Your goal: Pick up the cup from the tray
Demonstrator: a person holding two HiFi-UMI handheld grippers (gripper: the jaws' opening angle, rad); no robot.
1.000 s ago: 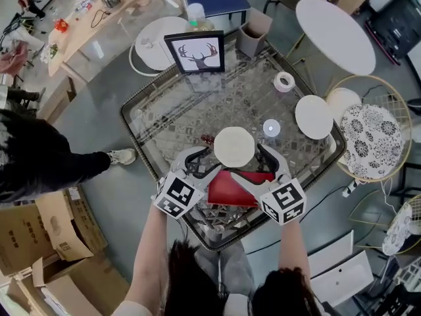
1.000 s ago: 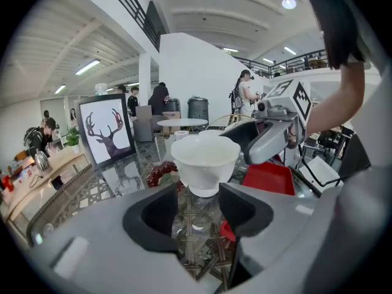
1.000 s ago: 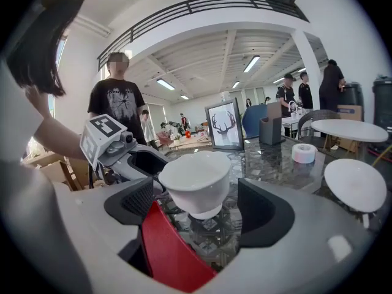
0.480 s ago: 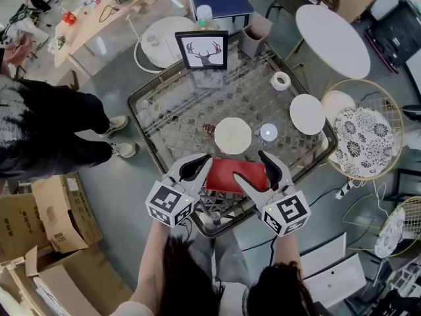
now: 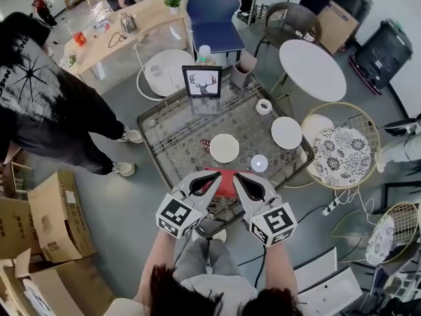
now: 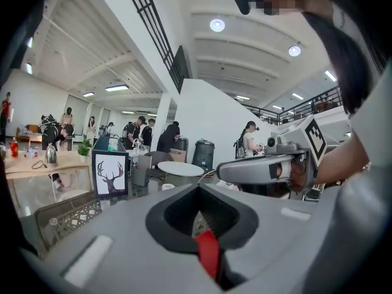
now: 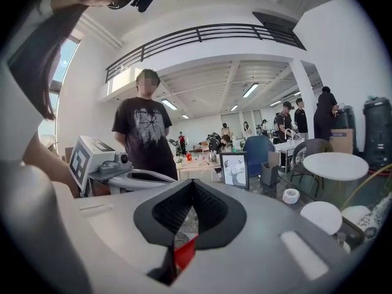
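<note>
A small clear cup [image 5: 259, 163] stands on the glass table [image 5: 177, 120], just beyond the far right corner of the red tray [image 5: 227, 184]; I cannot tell if it touches the tray. My left gripper [image 5: 214, 177] and right gripper [image 5: 238, 178] hover side by side over the tray's near part, above the table, both shut and holding nothing. In the left gripper view the left gripper [image 6: 199, 192] has its jaws together, with the red tray [image 6: 208, 253] showing through the gap below. The right gripper [image 7: 193, 185] shows the same, with the red tray [image 7: 184, 253] beneath it.
A white plate [image 5: 224, 148] lies beyond the tray, with another plate [image 5: 287, 132], a tape roll [image 5: 264, 106] and a deer picture [image 5: 202, 82] farther back. A person in black [image 5: 46, 97] stands at the left. Cardboard boxes [image 5: 49, 212] sit lower left and a patterned chair [image 5: 342, 157] at the right.
Both grippers have drawn back from beside the white plate toward the table's near edge and risen. The view has pulled up and away. The person in black has stepped closer.
</note>
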